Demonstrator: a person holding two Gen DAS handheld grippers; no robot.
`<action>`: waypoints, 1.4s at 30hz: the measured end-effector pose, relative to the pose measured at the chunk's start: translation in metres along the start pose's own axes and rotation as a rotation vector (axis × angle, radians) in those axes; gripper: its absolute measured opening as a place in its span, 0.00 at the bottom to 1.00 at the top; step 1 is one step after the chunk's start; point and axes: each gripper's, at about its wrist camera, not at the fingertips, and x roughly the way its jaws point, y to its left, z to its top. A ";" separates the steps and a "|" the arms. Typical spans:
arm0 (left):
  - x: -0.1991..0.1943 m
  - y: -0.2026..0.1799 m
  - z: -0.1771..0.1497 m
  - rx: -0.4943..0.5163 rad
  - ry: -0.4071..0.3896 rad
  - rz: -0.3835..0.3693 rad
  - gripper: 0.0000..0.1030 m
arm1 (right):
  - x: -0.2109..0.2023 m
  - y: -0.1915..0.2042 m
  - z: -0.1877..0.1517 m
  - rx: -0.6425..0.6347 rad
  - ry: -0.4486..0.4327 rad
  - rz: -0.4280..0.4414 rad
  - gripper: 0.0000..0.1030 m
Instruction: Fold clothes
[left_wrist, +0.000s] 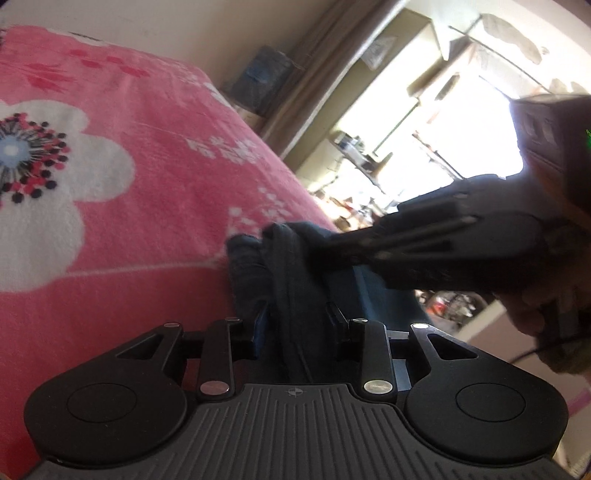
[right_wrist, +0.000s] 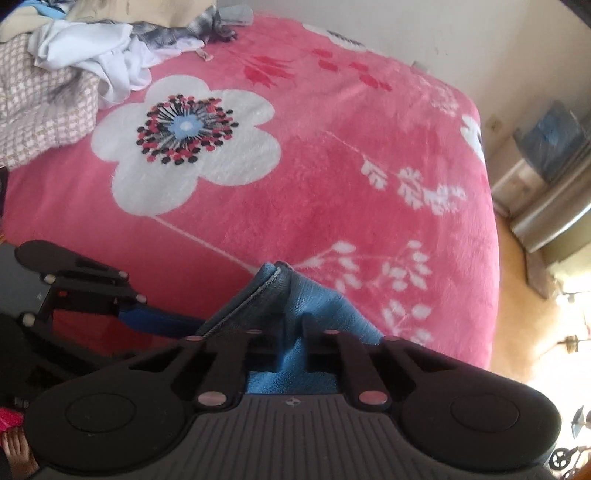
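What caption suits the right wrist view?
Right gripper clamps blue fleece garment over pink floral blanket.

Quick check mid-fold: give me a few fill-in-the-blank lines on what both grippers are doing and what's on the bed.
1. Both the left gripper and the right gripper have their fingers on the same ____ garment.
2. The blanket is mainly ____.
3. Its big flower has ____ petals.
4. The unfolded clothes pile lies on the ____.

Missing words: blue; pink; white; blanket
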 end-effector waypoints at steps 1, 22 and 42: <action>0.002 0.000 0.001 0.006 -0.001 0.014 0.13 | -0.002 0.000 -0.001 -0.002 -0.011 0.000 0.04; -0.016 0.021 0.022 -0.105 -0.106 -0.006 0.30 | -0.018 -0.025 0.007 0.179 -0.088 0.148 0.04; 0.012 -0.007 0.033 0.172 -0.089 -0.076 0.07 | -0.020 -0.058 0.005 0.340 -0.076 0.334 0.04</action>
